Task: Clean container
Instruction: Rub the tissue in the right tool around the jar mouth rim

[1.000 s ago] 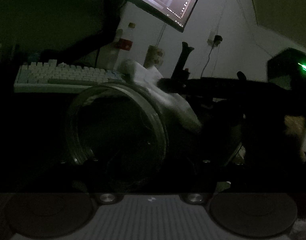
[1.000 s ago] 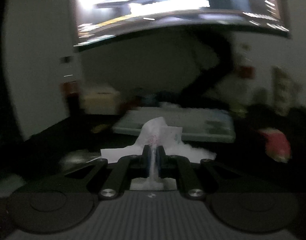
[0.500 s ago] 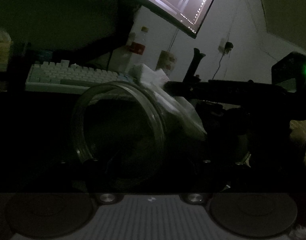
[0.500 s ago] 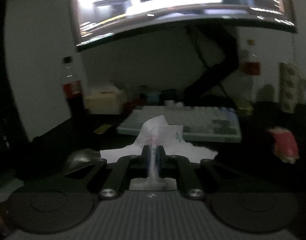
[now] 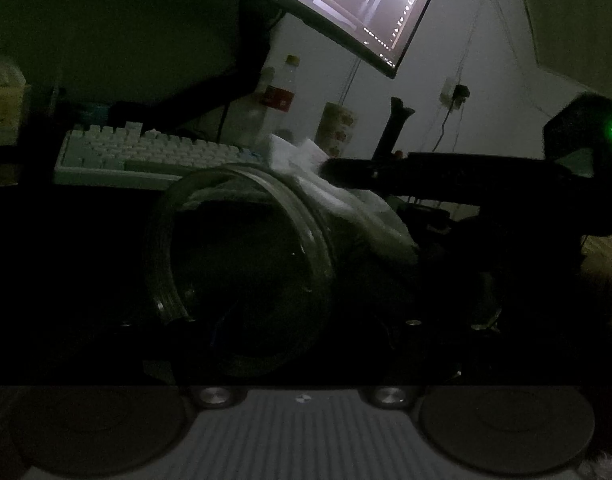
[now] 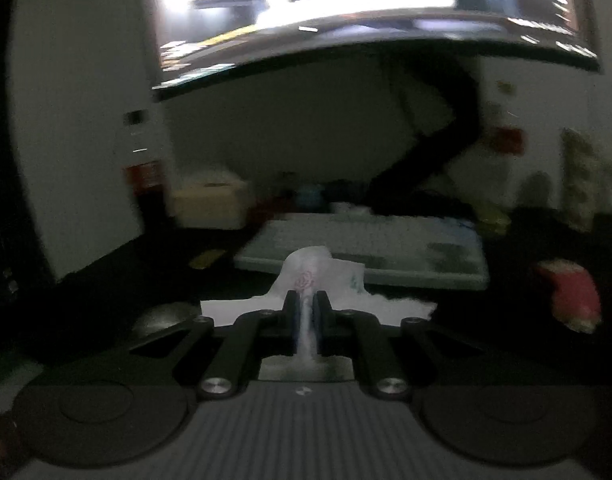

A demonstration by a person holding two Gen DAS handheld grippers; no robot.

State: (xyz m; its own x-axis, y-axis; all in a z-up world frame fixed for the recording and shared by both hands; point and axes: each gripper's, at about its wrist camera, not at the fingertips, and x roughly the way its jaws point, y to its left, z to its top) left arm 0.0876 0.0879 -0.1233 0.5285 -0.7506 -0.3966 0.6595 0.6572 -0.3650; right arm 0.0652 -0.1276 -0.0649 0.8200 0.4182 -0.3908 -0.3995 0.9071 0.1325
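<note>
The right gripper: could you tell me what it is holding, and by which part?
The right gripper pinches a white tissue by a bunched fold near its middle, the edges spreading to both sides.

Beside the pale keyboard (image 6: 370, 248), the white tissue (image 6: 318, 280) bore a red rose print and green marks; right of it lay a red packet (image 6: 572, 296).
</note>
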